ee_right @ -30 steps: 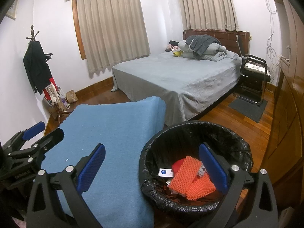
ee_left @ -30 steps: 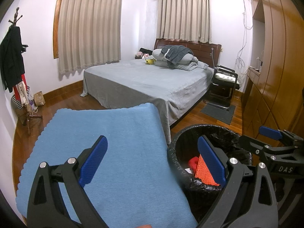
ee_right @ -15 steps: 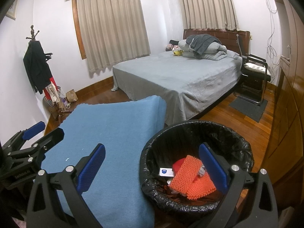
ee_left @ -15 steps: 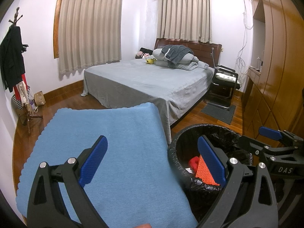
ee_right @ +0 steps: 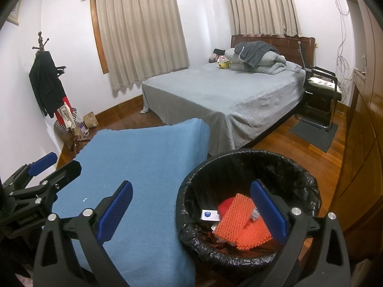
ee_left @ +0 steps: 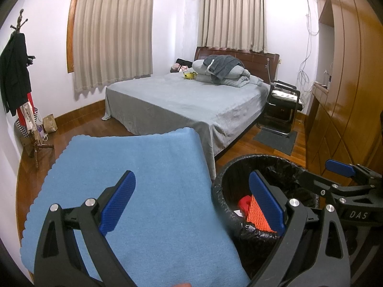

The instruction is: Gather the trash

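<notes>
Both tools are spread wide and grasp nothing: the left tool point(ee_left: 191, 201) hangs over the blue-clothed desk point(ee_left: 134, 179), the right tool point(ee_right: 191, 210) at the bin's edge. The orange foam netting point(ee_right: 241, 224) lies inside the black-lined trash bin point(ee_right: 239, 165), standing just beside the desk.

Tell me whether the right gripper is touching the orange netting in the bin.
Apart. In the right wrist view the right gripper is open and empty above the bin, while the orange netting lies down inside it, clear of both fingers.
</notes>
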`<move>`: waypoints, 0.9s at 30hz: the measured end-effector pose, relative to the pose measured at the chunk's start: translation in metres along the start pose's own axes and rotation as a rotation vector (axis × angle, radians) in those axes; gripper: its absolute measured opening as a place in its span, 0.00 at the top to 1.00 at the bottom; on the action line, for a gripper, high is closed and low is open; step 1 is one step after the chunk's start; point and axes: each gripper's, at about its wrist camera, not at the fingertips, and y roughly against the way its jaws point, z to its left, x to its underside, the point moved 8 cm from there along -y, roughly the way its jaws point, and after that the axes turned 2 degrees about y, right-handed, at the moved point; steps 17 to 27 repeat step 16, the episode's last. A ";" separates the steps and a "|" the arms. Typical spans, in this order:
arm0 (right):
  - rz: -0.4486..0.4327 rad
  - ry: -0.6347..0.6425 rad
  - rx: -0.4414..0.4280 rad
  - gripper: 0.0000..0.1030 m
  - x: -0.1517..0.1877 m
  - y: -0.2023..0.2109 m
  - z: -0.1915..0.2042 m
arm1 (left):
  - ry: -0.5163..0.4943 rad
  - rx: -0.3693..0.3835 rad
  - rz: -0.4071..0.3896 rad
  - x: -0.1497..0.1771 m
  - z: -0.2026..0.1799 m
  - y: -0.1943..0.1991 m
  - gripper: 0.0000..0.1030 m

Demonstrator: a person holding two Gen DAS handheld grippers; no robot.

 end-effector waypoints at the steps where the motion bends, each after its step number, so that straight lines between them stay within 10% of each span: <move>1: 0.000 -0.001 -0.001 0.06 0.000 0.000 0.000 | 0.000 0.000 0.000 0.000 0.000 0.000 0.10; 27: 0.004 0.000 -0.002 0.06 0.002 0.001 0.005 | -0.003 0.002 0.008 0.000 0.005 0.002 0.10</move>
